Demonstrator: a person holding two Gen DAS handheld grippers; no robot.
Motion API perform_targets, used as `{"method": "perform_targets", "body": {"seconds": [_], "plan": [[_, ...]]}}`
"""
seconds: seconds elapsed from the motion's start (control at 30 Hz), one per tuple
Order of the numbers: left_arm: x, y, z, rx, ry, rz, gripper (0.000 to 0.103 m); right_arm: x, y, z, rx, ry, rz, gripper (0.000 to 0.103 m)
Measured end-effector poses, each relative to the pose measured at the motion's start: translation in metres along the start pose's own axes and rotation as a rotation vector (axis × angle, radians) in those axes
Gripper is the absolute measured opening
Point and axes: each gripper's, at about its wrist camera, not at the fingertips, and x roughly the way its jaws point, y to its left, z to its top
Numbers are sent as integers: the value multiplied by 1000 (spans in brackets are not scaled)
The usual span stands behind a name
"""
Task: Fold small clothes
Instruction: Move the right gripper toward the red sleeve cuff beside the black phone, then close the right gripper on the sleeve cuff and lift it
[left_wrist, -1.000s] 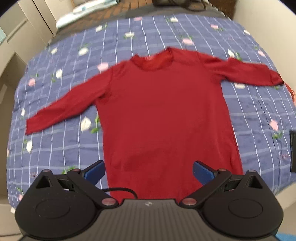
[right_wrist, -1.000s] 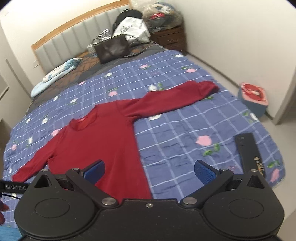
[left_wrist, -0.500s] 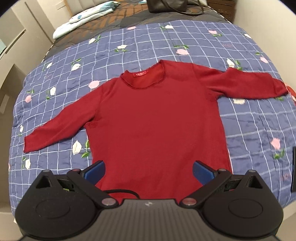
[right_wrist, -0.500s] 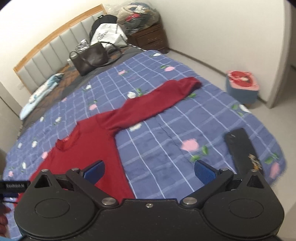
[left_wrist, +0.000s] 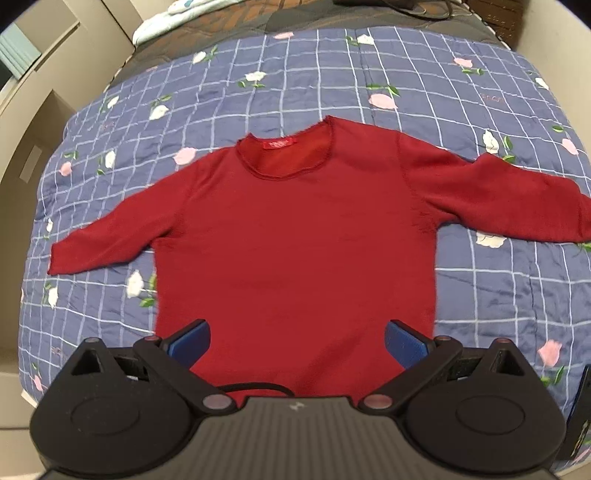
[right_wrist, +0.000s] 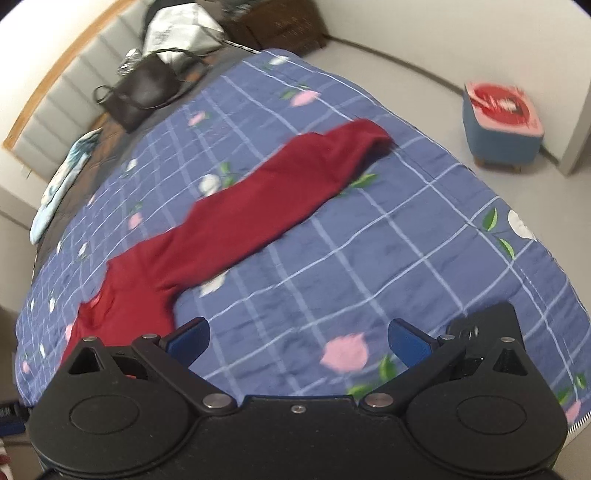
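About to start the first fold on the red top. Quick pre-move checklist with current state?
1. Red top lying flat, front up, on the quilt: ok.
2. Both sleeves spread out to the sides, not tucked under the body: ok.
3. Left gripper open and holding nothing, hem between its fingers in view: ok.
4. Right gripper open and holding nothing: ok.
5. Right gripper lined up on the top: not ok, it points at bare quilt beside the body, below the right sleeve.
6. Whether either gripper touches fabric: cannot tell.
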Motion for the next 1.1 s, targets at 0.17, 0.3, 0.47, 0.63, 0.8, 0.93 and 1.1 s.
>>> {"method": "perform_targets", "body": {"seconds": [0.17,0.3,0.47,0.63,0.8,0.93,1.1], "plan": [[24,-37,15,-49,50,-5,103,33,-31,49,68,29,34,102],[32,-54,23,-76,56,-17,103,58,-43,90,90,-1,47,102],[38,-62,24,-88,67,0,103,92,-60,131,234,-37,65,98],[43,-62,21,-101,78,33,103,116,-67,151,346,-39,103,93],[47,-58,13,-116,101,51,103,131,-80,166,423,-62,76,87],[48,-52,6,-124,114,54,103,144,-92,175,461,-79,35,80],[43,-47,1,-130,106,56,103,153,-103,176,521,-95,34,66]]}}
